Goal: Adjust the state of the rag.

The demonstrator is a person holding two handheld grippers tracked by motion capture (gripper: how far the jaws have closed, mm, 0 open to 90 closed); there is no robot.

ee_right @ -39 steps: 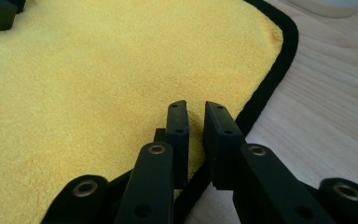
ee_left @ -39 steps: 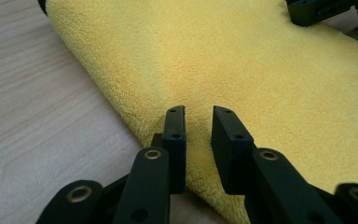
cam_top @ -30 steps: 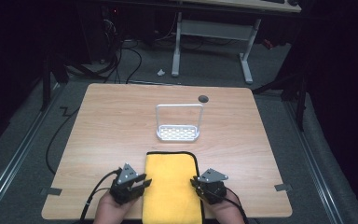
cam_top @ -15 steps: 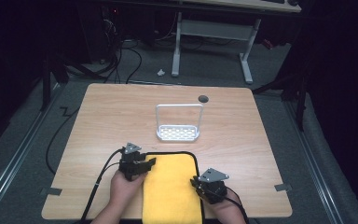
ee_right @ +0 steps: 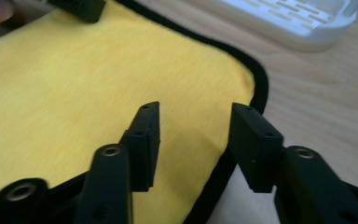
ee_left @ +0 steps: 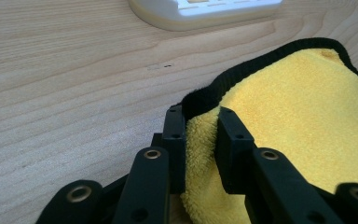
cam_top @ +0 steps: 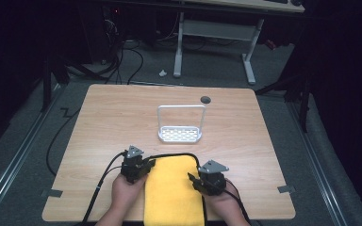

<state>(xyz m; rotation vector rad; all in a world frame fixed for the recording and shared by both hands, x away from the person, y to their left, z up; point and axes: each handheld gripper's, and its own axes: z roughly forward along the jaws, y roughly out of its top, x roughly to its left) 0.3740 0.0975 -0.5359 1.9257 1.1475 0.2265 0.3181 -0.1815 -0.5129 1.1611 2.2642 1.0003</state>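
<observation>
A yellow cloth with black edging lies flat at the table's near edge. My left gripper is at its far left corner. In the left gripper view the jaws have just been closing, and they pinch the black-edged corner of the cloth between the pads. My right gripper is at the cloth's right edge. Its jaws have just been opening and stand apart over the cloth, gripping nothing.
A white slotted rack with a tall wire handle stands just beyond the cloth, mid-table. The wooden table has a small dark round hole near its far edge. Cables trail from both grippers toward the person.
My left gripper moved along the cloth's left edge to the far corner and closed on it. The right gripper's jaws opened and it shifted slightly away from the person.
</observation>
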